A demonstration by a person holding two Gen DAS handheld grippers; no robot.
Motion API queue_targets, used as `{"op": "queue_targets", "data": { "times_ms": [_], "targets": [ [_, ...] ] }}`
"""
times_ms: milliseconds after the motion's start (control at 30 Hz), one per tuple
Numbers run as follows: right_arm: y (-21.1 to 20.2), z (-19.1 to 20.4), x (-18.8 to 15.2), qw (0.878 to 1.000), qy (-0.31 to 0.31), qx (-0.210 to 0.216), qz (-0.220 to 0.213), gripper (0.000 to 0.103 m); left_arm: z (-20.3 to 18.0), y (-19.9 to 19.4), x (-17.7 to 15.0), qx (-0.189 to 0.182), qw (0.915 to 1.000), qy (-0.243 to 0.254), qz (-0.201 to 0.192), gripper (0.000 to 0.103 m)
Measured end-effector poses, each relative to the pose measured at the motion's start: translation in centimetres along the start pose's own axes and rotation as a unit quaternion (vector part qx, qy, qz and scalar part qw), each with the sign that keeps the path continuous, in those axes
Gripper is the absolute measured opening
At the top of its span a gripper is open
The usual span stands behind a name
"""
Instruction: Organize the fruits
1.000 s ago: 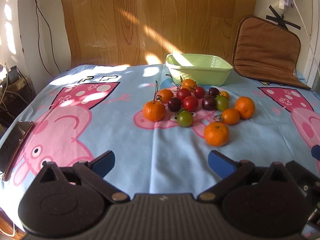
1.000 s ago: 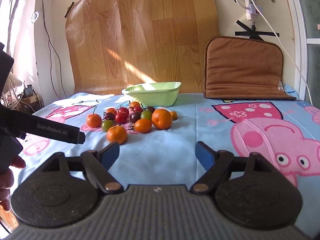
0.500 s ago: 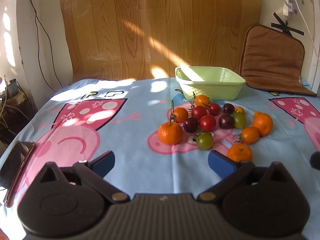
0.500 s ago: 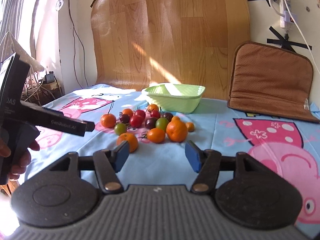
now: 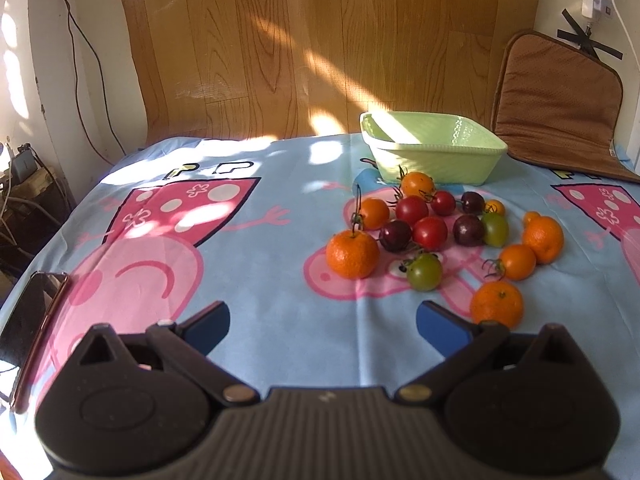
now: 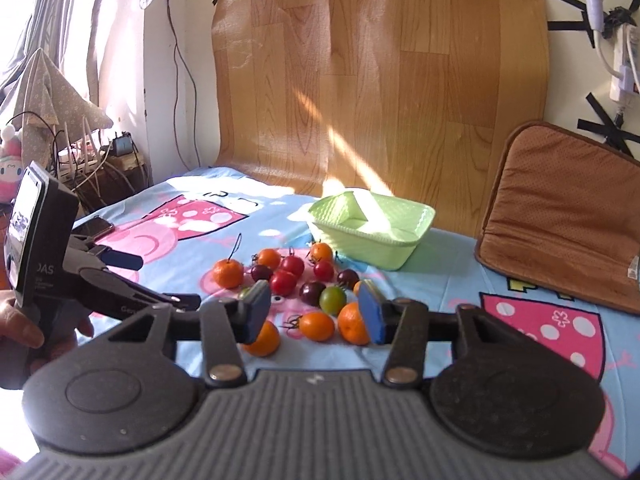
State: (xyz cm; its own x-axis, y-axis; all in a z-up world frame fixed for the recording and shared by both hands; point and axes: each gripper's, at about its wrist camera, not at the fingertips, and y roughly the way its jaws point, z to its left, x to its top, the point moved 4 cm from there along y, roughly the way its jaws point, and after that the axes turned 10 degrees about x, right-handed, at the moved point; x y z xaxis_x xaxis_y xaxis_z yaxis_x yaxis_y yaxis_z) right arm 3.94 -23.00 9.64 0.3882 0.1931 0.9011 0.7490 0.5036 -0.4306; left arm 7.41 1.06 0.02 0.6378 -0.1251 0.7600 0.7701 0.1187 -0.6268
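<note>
Your right claw (image 6: 314, 314) has just been closing on nothing; your left claw (image 5: 322, 326) gapes wide. The fruits (image 5: 430, 232) lie ahead on the tabletop (image 5: 280, 280), the green basket (image 5: 434, 152) beyond them.

A cluster of small round tomatoes and mandarins (image 5: 436, 236) lies right of centre, directly below the pale green rectangular plastic basket (image 5: 432, 148); a brown padded cushion (image 5: 556, 104) stands upper right.

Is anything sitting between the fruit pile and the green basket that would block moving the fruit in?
Nothing visible does. The green basket stands just behind the fruit pile on the tablecloth, open side up, nothing visible inside. The brown cushion leans off to the side, clear of that path.
</note>
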Motion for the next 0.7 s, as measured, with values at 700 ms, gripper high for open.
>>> {"op": "queue_targets", "data": {
  "times_ms": [700],
  "targets": [
    [2.2,1.3,-6.2,0.986,0.163,-0.023,-0.034,0.028,-0.2,1.0,-0.9,0.013,0.9996,-0.015,0.021,0.099]
  ]
}}
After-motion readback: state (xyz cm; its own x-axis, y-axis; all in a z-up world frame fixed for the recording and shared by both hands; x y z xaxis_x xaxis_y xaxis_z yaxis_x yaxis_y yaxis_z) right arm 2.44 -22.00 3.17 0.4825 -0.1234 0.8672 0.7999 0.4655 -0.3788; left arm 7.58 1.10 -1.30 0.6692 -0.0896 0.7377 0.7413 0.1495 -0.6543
